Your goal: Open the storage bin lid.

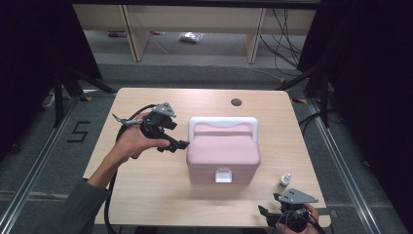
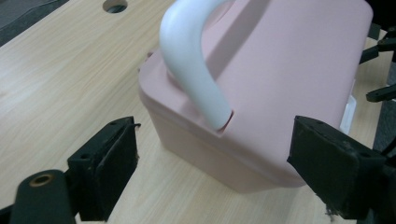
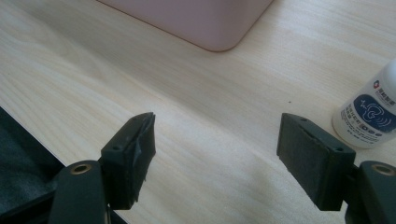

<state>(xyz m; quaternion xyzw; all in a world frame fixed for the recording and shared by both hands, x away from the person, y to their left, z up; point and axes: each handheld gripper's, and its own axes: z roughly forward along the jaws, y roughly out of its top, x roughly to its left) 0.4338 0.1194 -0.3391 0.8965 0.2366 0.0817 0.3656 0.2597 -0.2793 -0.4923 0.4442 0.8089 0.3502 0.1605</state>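
Rounded pink plastic box (image 1: 223, 155) sits mid-table (image 1: 146, 195) on pale woodgrain, its smooth white arched handle (image 1: 223, 123) raised. Left gripper (image 1: 176, 144) hovers beside it, padded jaws wide, empty. Right gripper (image 1: 265, 214) waits wide open near the small white bottle (image 1: 284, 181).

Both tongs gape empty: left tongs (image 1: 181, 144) raised, right tongs (image 1: 263, 212) low.

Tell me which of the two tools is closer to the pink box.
The left tool, raised beside the pink plastic box; the right tool waits at the table's near edge.
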